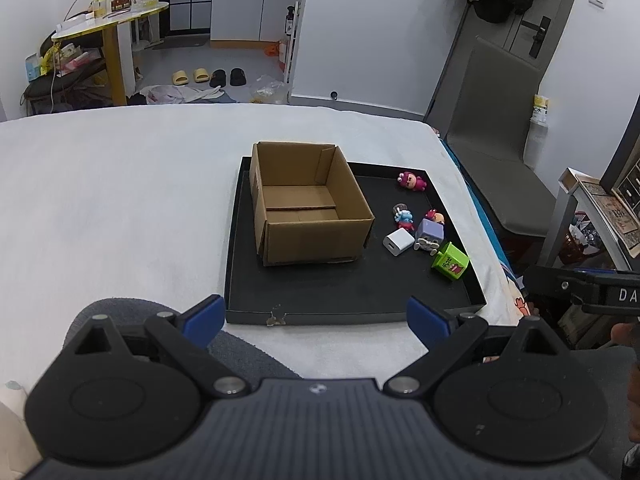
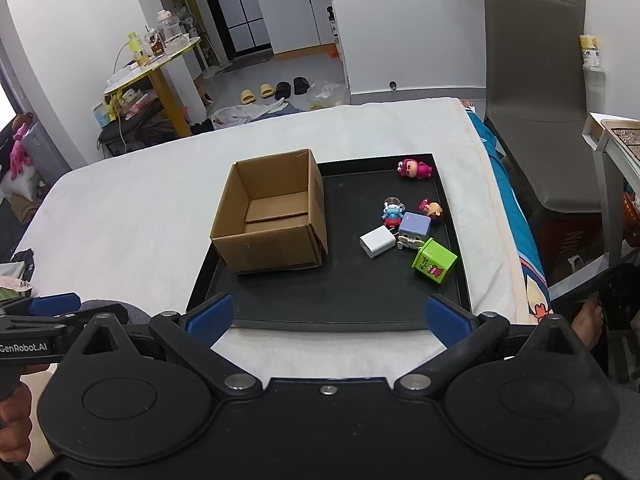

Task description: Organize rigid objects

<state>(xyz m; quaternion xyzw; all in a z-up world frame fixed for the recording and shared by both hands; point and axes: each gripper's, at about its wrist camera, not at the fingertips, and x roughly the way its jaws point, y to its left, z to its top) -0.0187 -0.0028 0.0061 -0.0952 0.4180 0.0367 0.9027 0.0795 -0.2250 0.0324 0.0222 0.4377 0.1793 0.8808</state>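
Note:
A black tray (image 1: 352,296) (image 2: 340,304) lies on a white bed. An open cardboard box (image 1: 308,204) (image 2: 272,216), empty inside, stands on its left half. Right of the box lie a white charger cube (image 1: 398,241) (image 2: 377,243), a purple cube toy (image 1: 429,232) (image 2: 414,227), a green cube toy (image 1: 450,261) (image 2: 434,260), a blue figurine (image 1: 404,218) (image 2: 392,213), a small pink-and-tan figurine (image 1: 435,216) (image 2: 431,209) and a pink figurine (image 1: 412,181) (image 2: 414,169). My left gripper (image 1: 316,320) and right gripper (image 2: 328,318) hang open and empty over the tray's near edge.
The white bed cover (image 1: 120,200) (image 2: 120,208) spreads wide to the left of the tray. A grey chair (image 1: 496,152) (image 2: 536,120) stands by the bed's right side. Slippers, bags and a yellow-legged table (image 1: 108,28) sit on the floor beyond.

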